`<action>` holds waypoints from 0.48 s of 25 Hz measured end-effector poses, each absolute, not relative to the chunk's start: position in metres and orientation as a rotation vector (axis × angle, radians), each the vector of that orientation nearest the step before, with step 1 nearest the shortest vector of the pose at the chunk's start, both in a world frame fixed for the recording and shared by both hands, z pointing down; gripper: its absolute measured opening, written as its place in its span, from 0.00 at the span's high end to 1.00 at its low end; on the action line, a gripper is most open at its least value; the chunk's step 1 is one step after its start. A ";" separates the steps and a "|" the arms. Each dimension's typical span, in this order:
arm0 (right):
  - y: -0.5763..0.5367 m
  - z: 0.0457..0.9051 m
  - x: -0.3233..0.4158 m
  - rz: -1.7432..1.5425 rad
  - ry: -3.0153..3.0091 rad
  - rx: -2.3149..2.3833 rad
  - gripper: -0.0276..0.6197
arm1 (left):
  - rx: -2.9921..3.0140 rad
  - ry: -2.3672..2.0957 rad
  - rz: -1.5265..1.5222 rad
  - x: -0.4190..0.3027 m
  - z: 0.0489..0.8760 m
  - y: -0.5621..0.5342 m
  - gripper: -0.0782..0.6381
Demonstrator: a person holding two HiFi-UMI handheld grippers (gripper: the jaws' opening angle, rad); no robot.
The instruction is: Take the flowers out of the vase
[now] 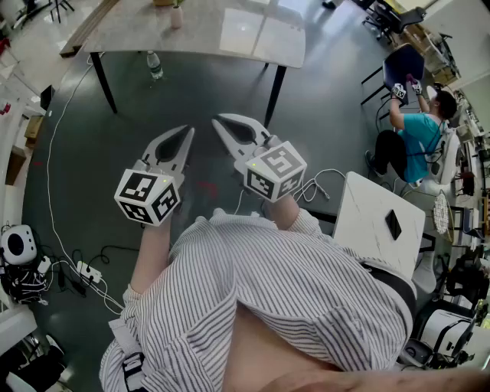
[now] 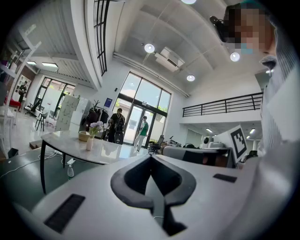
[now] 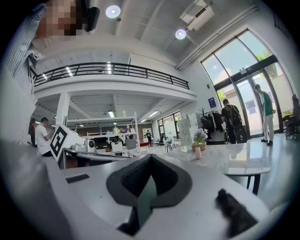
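A small pale vase (image 2: pixel 89 143) with lilac flowers (image 2: pixel 96 126) stands far off on a long marble table (image 2: pixel 112 157). The right gripper view shows the same vase (image 3: pixel 198 153) and flowers (image 3: pixel 200 134). From the head view only the vase (image 1: pixel 177 16) shows, at the table's (image 1: pixel 253 34) far edge. Both grippers hang over the dark floor well short of the table, side by side. My left gripper (image 1: pixel 187 132) is shut with nothing in it, its tips meeting. My right gripper (image 1: pixel 218 120) is likewise shut and empty.
A plastic bottle (image 1: pixel 155 65) stands on the floor under the table. A bowl (image 2: pixel 84 136) sits beside the vase. A small white table (image 1: pixel 367 230) with a black object (image 1: pixel 393 223) is at my right, a seated person (image 1: pixel 417 138) beyond. Cables (image 1: pixel 53 191) trail on the left.
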State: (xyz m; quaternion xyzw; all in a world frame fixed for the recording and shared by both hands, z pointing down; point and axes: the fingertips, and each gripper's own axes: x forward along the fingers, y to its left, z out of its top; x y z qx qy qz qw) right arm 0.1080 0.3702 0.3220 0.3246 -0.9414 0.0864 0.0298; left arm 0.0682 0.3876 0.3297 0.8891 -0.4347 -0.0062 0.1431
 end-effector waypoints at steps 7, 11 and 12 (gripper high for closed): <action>0.361 0.325 0.116 0.295 -2.916 0.990 0.94 | 2.558 -1.291 0.013 0.069 0.332 0.382 0.88; 0.357 0.328 0.116 0.293 -2.911 0.970 0.94 | 2.550 -1.292 0.019 0.070 0.335 0.375 0.88; 0.357 0.329 0.116 0.292 -2.910 0.966 0.94 | 2.548 -1.291 0.022 0.071 0.336 0.374 0.88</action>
